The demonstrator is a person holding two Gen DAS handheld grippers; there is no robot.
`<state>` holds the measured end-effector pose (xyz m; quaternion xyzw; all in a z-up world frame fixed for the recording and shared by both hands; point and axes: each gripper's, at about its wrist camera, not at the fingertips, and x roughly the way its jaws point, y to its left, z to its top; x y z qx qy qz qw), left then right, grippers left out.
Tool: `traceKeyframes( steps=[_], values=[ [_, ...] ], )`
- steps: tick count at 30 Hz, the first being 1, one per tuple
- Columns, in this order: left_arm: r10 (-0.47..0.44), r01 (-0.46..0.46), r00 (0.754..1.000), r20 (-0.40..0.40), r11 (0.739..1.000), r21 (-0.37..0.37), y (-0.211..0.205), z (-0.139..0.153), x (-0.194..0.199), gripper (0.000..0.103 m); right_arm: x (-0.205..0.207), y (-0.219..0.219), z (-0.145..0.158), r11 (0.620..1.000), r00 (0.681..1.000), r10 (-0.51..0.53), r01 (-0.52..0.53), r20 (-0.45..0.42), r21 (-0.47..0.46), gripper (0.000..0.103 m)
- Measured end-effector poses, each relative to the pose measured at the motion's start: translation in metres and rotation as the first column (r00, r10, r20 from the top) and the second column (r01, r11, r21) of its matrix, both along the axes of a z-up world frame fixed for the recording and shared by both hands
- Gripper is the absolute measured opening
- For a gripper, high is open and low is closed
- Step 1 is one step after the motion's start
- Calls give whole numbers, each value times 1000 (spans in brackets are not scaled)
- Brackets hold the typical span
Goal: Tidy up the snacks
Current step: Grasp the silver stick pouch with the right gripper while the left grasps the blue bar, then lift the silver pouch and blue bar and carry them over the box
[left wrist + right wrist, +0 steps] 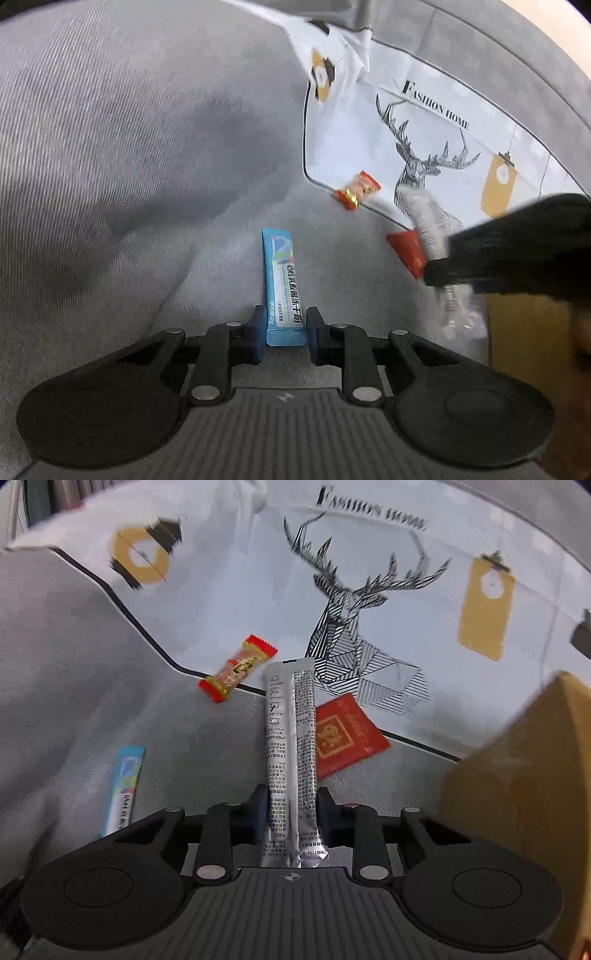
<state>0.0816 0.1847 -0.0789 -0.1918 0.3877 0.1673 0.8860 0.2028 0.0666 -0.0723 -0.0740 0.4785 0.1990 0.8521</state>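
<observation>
My left gripper (pixel 285 326) is shut on the near end of a blue snack stick (pixel 282 280), which lies lengthwise on grey fabric (pixel 129 184). My right gripper (pixel 291 808) is shut on a long silver stick packet (pixel 291 738) that points away from me between the pads. Under the silver packet's right side lies a flat red packet (pixel 347 734) with gold print. A red-and-gold wrapped candy (pixel 238 668) rests on the edge of the white deer-print cloth (pixel 369 590). The blue stick (pixel 123 786) also shows at the lower left of the right wrist view.
A brown cardboard box (pixel 517 775) stands close on the right, its corner beside my right gripper. In the left wrist view the box (pixel 524 332) is partly behind a dark blurred shape. The white deer-print cloth (pixel 424 147) covers the far right, and grey fabric fills the left.
</observation>
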Motion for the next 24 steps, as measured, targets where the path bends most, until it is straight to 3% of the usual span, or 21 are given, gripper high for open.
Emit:
traceKeyframes(
  steps=[9,24],
  values=[
    [-43,42,999,31,999,34,-13,16,-15,24,-88,-44,49,994,997,27,-35,73,99,30],
    [-92,84,993,79,992,95,-49,65,-31,25,-157,-127,111,968,976,4,-58,216,245,30]
  ],
)
